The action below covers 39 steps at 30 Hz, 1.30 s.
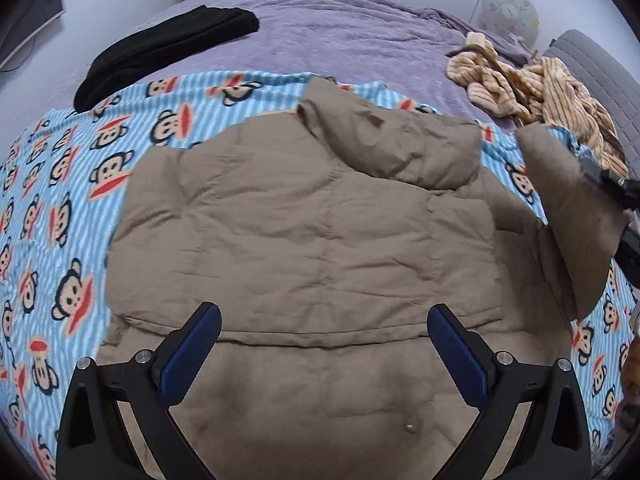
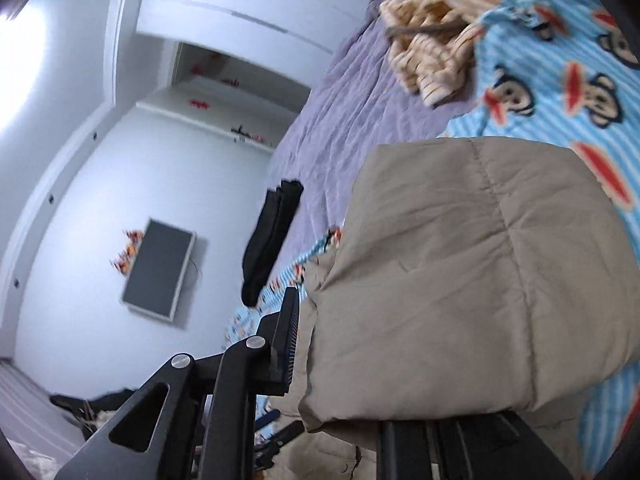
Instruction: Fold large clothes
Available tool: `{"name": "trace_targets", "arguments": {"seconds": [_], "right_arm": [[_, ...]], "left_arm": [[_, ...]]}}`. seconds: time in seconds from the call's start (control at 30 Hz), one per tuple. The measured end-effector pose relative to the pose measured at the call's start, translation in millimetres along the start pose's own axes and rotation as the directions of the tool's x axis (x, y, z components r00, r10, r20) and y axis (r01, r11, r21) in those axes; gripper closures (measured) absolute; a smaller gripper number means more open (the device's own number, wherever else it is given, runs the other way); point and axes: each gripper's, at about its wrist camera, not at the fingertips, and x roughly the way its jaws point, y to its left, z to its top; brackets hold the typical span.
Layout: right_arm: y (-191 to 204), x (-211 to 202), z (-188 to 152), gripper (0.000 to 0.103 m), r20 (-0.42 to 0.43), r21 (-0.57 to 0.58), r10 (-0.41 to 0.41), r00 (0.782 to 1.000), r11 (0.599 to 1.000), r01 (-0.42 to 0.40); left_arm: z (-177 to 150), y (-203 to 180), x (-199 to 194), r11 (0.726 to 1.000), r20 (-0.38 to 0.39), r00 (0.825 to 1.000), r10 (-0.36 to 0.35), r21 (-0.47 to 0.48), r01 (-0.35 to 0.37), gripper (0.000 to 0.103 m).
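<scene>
Khaki padded jacket (image 1: 312,216) spread on the bed, sleeve fold under way.
Right gripper (image 2: 340,364) fingers clamp the sleeve (image 2: 460,280); left gripper (image 1: 324,344) fingers wide, empty. Next: lay sleeve across the back.

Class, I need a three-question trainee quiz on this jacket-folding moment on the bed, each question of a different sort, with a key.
1. True or false: the left claw is clamped on the padded khaki jacket.
2. Which part of the jacket is the right claw holding up? A) hood B) sleeve C) hem
3. Fill in: the jacket lies on a blue striped fleece blanket printed with ____ faces.

Key
1. False: it hangs open above the jacket.
2. B: the sleeve is pinched and raised off the blanket.
3. Monkey.
</scene>
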Motion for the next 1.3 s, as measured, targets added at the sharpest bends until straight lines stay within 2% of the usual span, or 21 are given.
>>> {"name": "trace_targets", "arguments": {"seconds": [0.13, 0.23, 0.43, 0.57, 0.6, 0.63, 0.7, 0.77, 0.83, 0.87, 0.9, 0.93, 0.97, 1.0, 1.07, 1.13, 1.23, 1.3], "right_arm": [[17, 86, -45, 0.084, -0.147, -0.073, -0.133, 0.98, 0.99, 0.123], [2, 123, -64, 0.084, -0.201, -0.037, -0.184, 0.962, 0.983, 0.18], [-38, 152, -85, 0.084, -0.252, -0.01, -0.284, 0.925, 0.957, 0.291], [-38, 147, -92, 0.082, -0.286, -0.038, -0.334, 0.898, 0.94, 0.338], [-34, 145, -92, 0.069, -0.294, -0.05, -0.344, 0.892, 0.937, 0.345], [-28, 141, -92, 0.044, -0.293, -0.064, -0.346, 0.891, 0.937, 0.342], [-17, 120, -89, 0.026, -0.254, -0.076, -0.332, 0.908, 0.943, 0.324], [-11, 97, -82, 0.026, -0.202, -0.052, -0.335, 0.92, 0.942, 0.331], [-21, 77, -71, 0.026, -0.14, 0.042, -0.321, 0.937, 0.943, 0.329], [-32, 67, -64, 0.027, -0.108, 0.121, -0.298, 0.948, 0.943, 0.31], [-41, 62, -58, 0.038, -0.077, 0.191, -0.28, 0.957, 0.938, 0.289], [-52, 59, -52, 0.069, -0.053, 0.253, -0.282, 0.958, 0.924, 0.286], [-56, 61, -48, 0.084, -0.052, 0.262, -0.304, 0.951, 0.915, 0.306], [-54, 66, -45, 0.093, -0.051, 0.231, -0.322, 0.945, 0.917, 0.325], [-33, 80, -45, 0.093, -0.046, 0.115, -0.322, 0.946, 0.939, 0.326], [2, 107, -52, 0.094, -0.074, -0.065, -0.313, 0.947, 0.949, 0.309], [47, 150, -79, 0.094, -0.155, -0.304, -0.324, 0.933, 0.914, 0.267], [65, 173, -105, 0.093, -0.216, -0.425, -0.361, 0.907, 0.871, 0.245]], "left_arm": [[5, 32, 2, 0.999, 0.01, 0.999, 0.035, -0.012, -0.035, 0.0], [9, 44, 7, 0.998, 0.019, 0.998, 0.059, -0.001, -0.059, 0.0], [13, 41, 26, 1.0, 0.007, 1.0, 0.012, -0.008, -0.012, 0.0], [17, 27, 39, 0.999, -0.008, 0.999, -0.037, -0.01, 0.036, 0.0], [19, 25, 39, 0.999, -0.004, 0.999, -0.046, -0.011, 0.046, 0.0], [22, 24, 39, 0.999, 0.007, 0.999, -0.053, -0.014, 0.053, 0.0], [27, 26, 37, 0.997, 0.029, 0.997, -0.072, -0.026, 0.072, 0.0], [33, 31, 39, 0.996, 0.031, 0.996, -0.079, -0.04, 0.08, 0.0], [38, 38, 40, 0.995, 0.031, 0.996, -0.087, -0.051, 0.088, 0.0], [40, 42, 41, 0.994, 0.032, 0.995, -0.091, -0.057, 0.093, 0.0], [41, 46, 40, 0.992, 0.035, 0.994, -0.101, -0.067, 0.104, 0.0], [43, 53, 39, 0.988, 0.039, 0.991, -0.129, -0.084, 0.132, 0.0], [44, 59, 39, 0.98, 0.04, 0.986, -0.164, -0.104, 0.167, 0.0], [46, 67, 38, 0.97, 0.043, 0.978, -0.203, -0.129, 0.207, 0.0], [48, 81, 37, 0.947, 0.052, 0.963, -0.265, -0.172, 0.27, 0.0], [51, 92, 37, 0.922, 0.057, 0.945, -0.323, -0.204, 0.328, 0.0], [55, 100, 38, 0.88, 0.063, 0.91, -0.409, -0.236, 0.412, 0.0], [55, 102, 40, 0.839, 0.062, 0.876, -0.477, -0.263, 0.476, 0.0]]}}
